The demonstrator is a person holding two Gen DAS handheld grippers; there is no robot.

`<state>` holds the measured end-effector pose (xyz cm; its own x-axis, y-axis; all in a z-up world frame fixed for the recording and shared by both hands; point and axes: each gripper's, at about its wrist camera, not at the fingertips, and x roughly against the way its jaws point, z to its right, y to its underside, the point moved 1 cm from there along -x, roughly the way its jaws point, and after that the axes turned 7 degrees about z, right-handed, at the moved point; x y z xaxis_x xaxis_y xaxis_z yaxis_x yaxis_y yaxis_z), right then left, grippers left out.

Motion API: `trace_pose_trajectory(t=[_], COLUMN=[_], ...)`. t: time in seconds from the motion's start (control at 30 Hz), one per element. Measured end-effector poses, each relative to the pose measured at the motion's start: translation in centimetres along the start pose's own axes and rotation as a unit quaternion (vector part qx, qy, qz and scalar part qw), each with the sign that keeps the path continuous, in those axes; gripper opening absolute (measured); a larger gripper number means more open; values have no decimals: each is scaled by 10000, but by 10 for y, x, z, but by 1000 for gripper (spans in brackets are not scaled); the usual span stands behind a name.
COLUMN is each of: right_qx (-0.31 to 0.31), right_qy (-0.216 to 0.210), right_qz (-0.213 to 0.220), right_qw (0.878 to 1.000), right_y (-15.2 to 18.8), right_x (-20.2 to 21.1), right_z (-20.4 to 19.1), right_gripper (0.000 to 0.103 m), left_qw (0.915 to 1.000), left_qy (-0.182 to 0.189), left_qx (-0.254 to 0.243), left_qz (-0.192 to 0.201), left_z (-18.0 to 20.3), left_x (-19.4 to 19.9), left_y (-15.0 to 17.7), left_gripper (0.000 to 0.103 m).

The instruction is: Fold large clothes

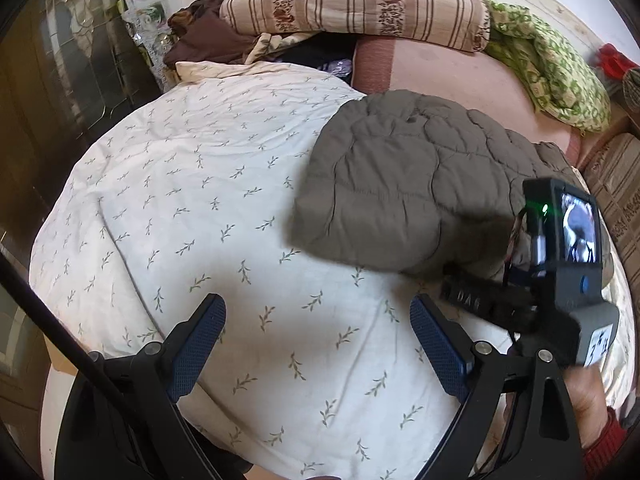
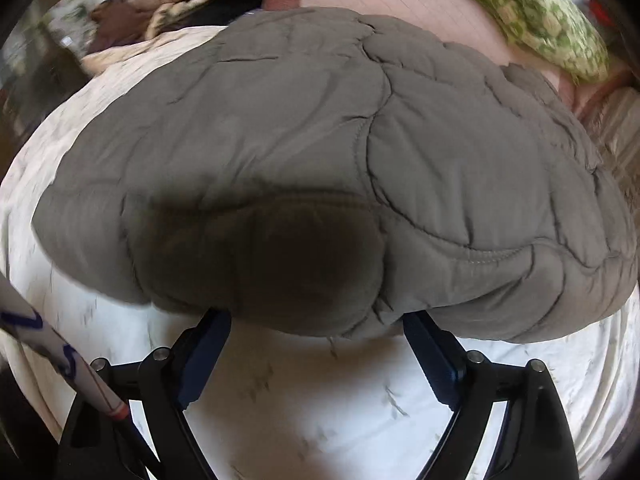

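Grey-brown quilted puffer jacket (image 2: 320, 152) sits bundled on the cream leaf-print duvet (image 1: 192, 208), right-of-centre on the bed and just ahead of our right gripper (image 2: 316, 324). Right jaws are spread wide, nothing held; the blue pads (image 2: 204, 356) sit at the jacket's near hem, one either side of a bulging lobe. Contact is hard to call since the view is motion-blurred. Left gripper (image 1: 318, 312) is likewise wide open and empty, hovering over bare duvet, apart from the jacket's left edge.

Step in hand, our read: take the near hem for the next fold.
- Push the right pads in around the hem bulge before closing. Padding is thick and springy, so a shallow bite will likely slip.
- Bring the left gripper onto the jacket's left edge so both corners lift together.
- Pinch jacket only, since the duvet beneath is loose and could come up with it.

Surroundings:
- striped floral pillow (image 1: 352, 0) and dark brown garment (image 1: 208, 36) at the head of the bed
- green-patterned blanket (image 1: 552, 64) far right on the pink sheet (image 1: 440, 72)
- all well apart from the jacket

Obstruction risk: in the left view, the right tool body and its small lit screen (image 1: 576, 232) overlap the jacket's right side, so that edge is hidden to us.
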<state>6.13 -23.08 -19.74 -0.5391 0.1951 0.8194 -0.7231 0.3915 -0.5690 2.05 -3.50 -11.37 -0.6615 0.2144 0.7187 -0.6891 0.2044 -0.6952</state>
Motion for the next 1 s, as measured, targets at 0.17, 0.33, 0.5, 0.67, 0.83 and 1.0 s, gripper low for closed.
trace_pose_trajectory(t=[0.17, 0.33, 0.5, 0.67, 0.83, 1.0], right_qx=[-302, -263, -382, -653, -964, -836], right_qy=[-217, -604, -287, 798, 1158, 1095], right_qz=[61, 15, 665, 1176, 1320, 1372], right_qw=[9993, 9978, 9966, 9877, 9797, 9809], right_y=[-14, -6, 31, 58, 75, 74], right_x=[-8, 9, 67, 119, 149, 151], right_z=[-1, 2, 54, 122, 148, 135], right_gripper=[93, 91, 91, 93, 94, 94], left_qw=[9999, 9994, 9968, 9945, 9934, 9925], left_qy=[62, 133, 353, 577, 658, 739], left_qx=[-22, -278, -633, -838, -916, -949], left_qz=[-158, 124, 337, 240, 200, 200], left_z=[5, 18, 44, 66, 75, 81], left_x=[-7, 6, 13, 14, 17, 21], left_y=[2, 2, 3, 7, 8, 1], left_gripper=[93, 93, 93, 93, 93, 93])
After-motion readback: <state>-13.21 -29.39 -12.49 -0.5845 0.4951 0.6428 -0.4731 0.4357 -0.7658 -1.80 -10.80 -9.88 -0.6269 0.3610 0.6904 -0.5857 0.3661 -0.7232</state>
